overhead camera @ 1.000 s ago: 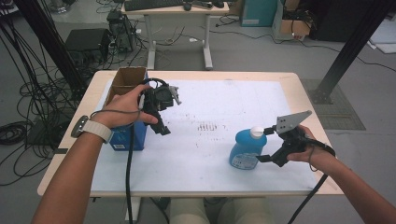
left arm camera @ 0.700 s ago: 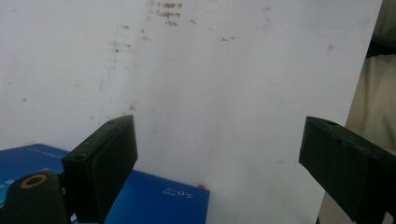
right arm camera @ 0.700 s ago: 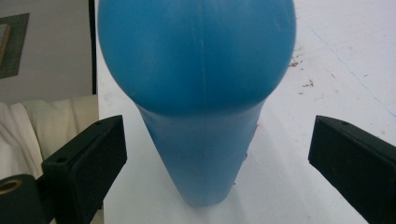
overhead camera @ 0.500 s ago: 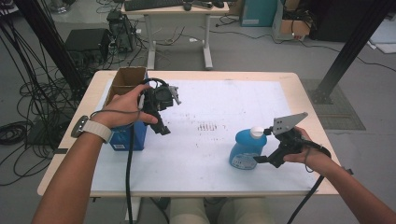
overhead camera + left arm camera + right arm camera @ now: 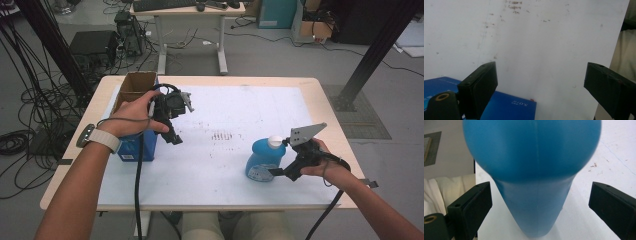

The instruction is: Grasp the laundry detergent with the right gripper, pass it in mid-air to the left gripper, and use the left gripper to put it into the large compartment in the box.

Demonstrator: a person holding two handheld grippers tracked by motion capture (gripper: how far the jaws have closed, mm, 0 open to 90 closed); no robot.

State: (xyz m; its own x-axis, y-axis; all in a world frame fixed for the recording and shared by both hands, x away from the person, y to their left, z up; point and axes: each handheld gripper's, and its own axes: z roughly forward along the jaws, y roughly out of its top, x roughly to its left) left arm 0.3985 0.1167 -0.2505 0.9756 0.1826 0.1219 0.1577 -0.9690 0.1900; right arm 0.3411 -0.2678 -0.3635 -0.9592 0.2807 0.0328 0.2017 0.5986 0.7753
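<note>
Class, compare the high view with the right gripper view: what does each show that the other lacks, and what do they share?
High view alone: the open brown cardboard box, the blue rectangular box, the left gripper with its hand, and the blue bottle's white cap.
Right gripper view alone: the right gripper with open jaws standing clear on either side of the bottle's narrow part.
Both: the blue plastic bottle and the white table sheet.

blue box (image 5: pixel 131 148), cardboard box (image 5: pixel 135 83), desk (image 5: pixel 187 10)

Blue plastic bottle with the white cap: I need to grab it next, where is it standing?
The blue plastic bottle stands on the white table sheet at the high view's right, just left of the right gripper, between its open fingers.
</note>
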